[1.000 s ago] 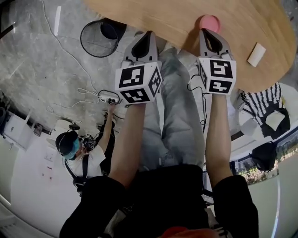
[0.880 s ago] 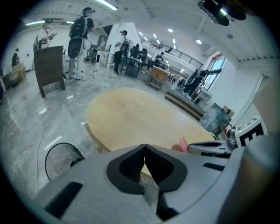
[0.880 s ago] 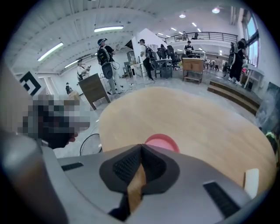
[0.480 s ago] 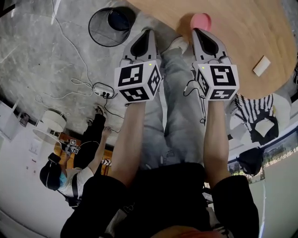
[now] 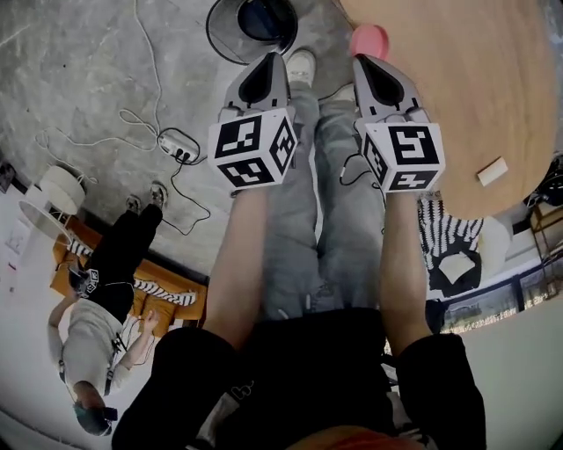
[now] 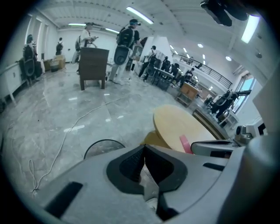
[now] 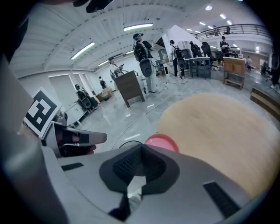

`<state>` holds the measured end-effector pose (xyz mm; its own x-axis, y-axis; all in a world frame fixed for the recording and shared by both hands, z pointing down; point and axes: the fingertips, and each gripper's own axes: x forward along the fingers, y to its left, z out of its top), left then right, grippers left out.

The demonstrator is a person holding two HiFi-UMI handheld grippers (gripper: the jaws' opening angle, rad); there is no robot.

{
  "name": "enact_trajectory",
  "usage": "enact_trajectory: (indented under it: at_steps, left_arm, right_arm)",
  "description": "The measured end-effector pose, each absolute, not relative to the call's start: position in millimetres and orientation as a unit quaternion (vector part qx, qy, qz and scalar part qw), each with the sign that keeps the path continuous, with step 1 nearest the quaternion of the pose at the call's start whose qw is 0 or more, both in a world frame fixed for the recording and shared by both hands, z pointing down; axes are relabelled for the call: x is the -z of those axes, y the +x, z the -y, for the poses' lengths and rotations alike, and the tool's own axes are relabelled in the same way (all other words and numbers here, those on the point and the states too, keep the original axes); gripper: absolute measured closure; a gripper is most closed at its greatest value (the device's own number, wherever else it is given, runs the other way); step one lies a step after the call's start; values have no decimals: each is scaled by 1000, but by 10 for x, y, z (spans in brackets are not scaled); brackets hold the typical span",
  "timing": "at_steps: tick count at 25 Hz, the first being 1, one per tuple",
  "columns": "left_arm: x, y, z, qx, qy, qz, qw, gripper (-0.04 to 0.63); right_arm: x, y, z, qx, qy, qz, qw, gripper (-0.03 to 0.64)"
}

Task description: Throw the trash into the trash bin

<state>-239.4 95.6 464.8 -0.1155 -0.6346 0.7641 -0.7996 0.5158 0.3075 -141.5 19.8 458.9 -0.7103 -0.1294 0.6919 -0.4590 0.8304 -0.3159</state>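
Observation:
A black wire trash bin [image 5: 255, 19] stands on the grey floor at the top of the head view, just beyond my left gripper [image 5: 275, 56]. That gripper is shut, tips meeting, with nothing seen between them; the left gripper view shows the bin's rim [image 6: 104, 146] just past its jaws. My right gripper [image 5: 359, 58] is shut too and holds nothing. A pink round dish [image 5: 369, 39] sits right beyond its tip on the edge of the round wooden table [image 5: 457, 88]. The dish [image 7: 162, 142] shows over the jaws in the right gripper view, with the bin's rim [image 7: 127, 143] to its left.
A small white piece [image 5: 491, 171] lies on the table at the right. A power strip with cables [image 5: 176, 145] lies on the floor left of the bin. A person [image 5: 114, 272] stands at lower left near a white stool [image 5: 57, 198]. A striped seat [image 5: 449, 233] is under the table's edge.
The view has swung: the bin moved from upper left to top centre, close ahead of the left gripper, and the table slid right. Both grippers stay shut. The bystander shifted toward the lower left.

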Motion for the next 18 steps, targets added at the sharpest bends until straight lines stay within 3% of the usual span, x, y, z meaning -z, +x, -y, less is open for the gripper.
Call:
enact_trajectory:
  at_steps: [11,18]
  left_arm:
    - [-5173,-3279,-1582,-46,397,780,481,586]
    - [-5491,-3480,-1820,-28,349,792,501,586]
  right_arm:
    - [-5392,-2538,-701,-218,59,890,396,607]
    - [-5827,-2835,-866,-215,17,881,422,607]
